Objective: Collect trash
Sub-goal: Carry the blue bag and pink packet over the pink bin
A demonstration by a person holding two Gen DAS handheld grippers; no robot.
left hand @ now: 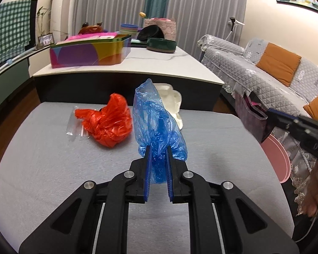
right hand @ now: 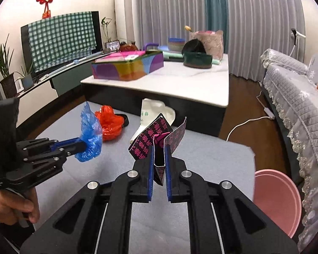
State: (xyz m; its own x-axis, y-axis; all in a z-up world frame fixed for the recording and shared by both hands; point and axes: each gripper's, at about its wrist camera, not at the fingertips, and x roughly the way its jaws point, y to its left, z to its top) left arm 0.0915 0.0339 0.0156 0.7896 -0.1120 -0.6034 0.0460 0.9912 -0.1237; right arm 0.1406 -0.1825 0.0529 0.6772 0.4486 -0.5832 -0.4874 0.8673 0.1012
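The left gripper (left hand: 158, 150) is clamped narrow on a crumpled blue plastic bag (left hand: 156, 122), which stands up and forward out of the jaws, its long axis running roughly along the fingers. The right gripper (right hand: 159, 150) is likewise pinched narrow, on a black-and-pink paper carton (right hand: 159, 139); the flattened carton rises from the jaws with its flaps fanning up and outward. Both pieces are lifted clear of the grey cushion (right hand: 212, 158). The pink bin (right hand: 277, 199) lies low and to the right of the right gripper, just beyond the cushion edge, so the right hand is nearer to it and the left would need to cross over. Ahead and left of the left gripper a red plastic bag (left hand: 108, 120) lies on the cushion, with a white wrapper (left hand: 173, 103) behind the blue bag.
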